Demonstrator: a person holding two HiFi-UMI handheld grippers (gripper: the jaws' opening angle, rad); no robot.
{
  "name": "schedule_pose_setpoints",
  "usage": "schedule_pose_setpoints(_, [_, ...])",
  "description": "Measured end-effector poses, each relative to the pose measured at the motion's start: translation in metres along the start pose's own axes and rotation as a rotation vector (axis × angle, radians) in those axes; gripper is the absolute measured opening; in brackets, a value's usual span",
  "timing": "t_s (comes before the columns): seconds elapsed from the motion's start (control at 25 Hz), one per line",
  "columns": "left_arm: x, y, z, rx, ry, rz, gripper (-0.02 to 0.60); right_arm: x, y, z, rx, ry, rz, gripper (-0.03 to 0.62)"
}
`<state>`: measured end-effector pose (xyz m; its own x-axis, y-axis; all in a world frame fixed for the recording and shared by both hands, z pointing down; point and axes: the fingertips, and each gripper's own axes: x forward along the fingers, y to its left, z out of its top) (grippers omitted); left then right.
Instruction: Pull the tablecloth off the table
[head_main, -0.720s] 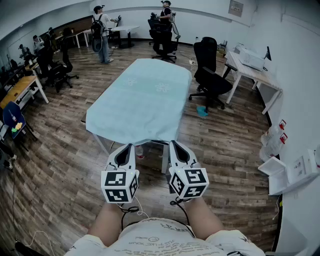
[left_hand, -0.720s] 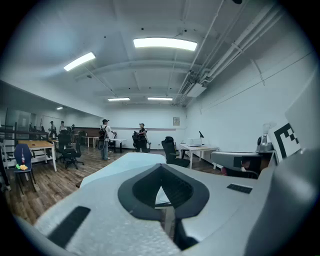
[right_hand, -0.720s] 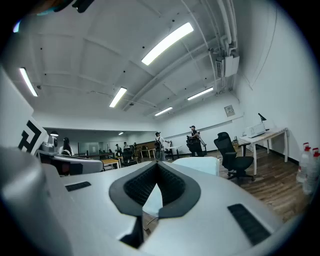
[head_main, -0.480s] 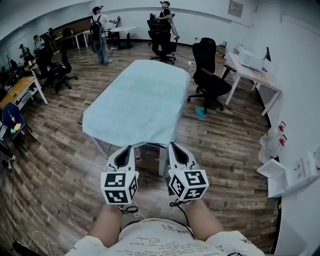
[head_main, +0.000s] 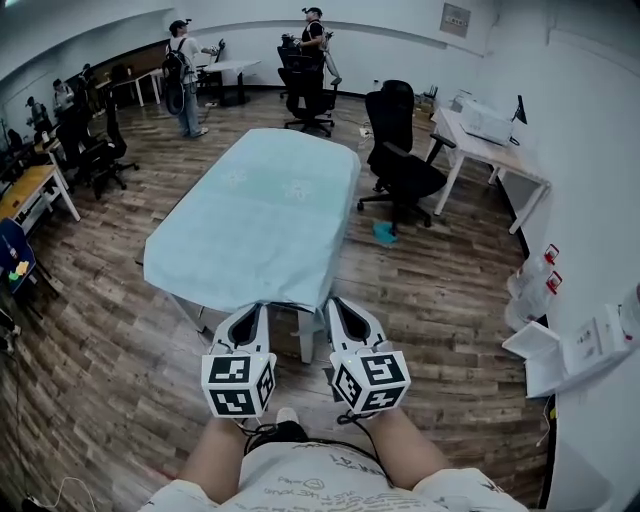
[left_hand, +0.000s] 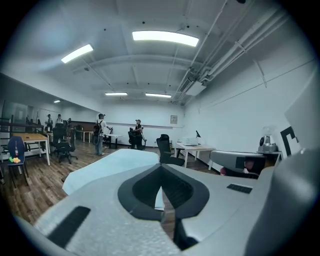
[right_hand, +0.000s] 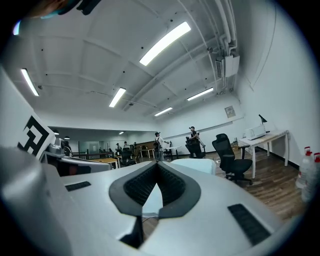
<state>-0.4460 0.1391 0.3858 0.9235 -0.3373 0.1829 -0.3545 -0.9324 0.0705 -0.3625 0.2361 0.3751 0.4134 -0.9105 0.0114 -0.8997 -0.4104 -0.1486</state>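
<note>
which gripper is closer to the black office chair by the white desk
Right. The black office chair stands ahead and to the right of both; the right gripper is on that side, the left gripper farther left.

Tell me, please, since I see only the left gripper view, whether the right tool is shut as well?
Observer: Yes. The right tool has its jaws together at the tips, like the left tool.
Operator: Where do the two stand relative to the cloth?
Observer: In the head view both tips sit at the near hanging edge of the light blue tablecloth. I cannot tell whether they pinch it.
Operator: Has any of the tabletop been uncovered?
Observer: No. The cloth covers the whole top of the long table with white legs.
</note>
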Motion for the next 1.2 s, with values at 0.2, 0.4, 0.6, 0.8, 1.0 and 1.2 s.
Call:
schedule_pose_setpoints(0.2, [0.03,-0.014,0.002,0.0,0.006,-0.044,0.011,0.008,-0.027,-0.001,-0.003,0.006,-0.038,0.012])
schedule_pose_setpoints(0.4, [0.076,-0.032,-0.003,0.009,0.02,-0.096,0.011,0.024,-0.066,-0.002,-0.014,0.001,-0.076,0.012])
schedule_pose_setpoints(0.6, [0.133,-0.051,-0.007,-0.019,0.03,-0.15,0.011,0.046,-0.109,0.001,-0.05,0.011,-0.087,0.012])
schedule_pose_setpoints(0.8, [0.189,-0.069,-0.003,-0.039,0.046,-0.183,0.011,0.068,-0.161,0.004,-0.048,0.028,-0.121,0.012])
schedule_pose_setpoints(1.0, [0.243,-0.079,0.006,-0.056,0.045,-0.189,0.011,0.102,-0.206,0.007,-0.069,0.051,-0.121,0.012])
schedule_pose_setpoints(1.2, [0.299,-0.082,0.015,-0.074,0.045,-0.183,0.011,0.14,-0.244,0.019,-0.082,0.052,-0.105,0.012])
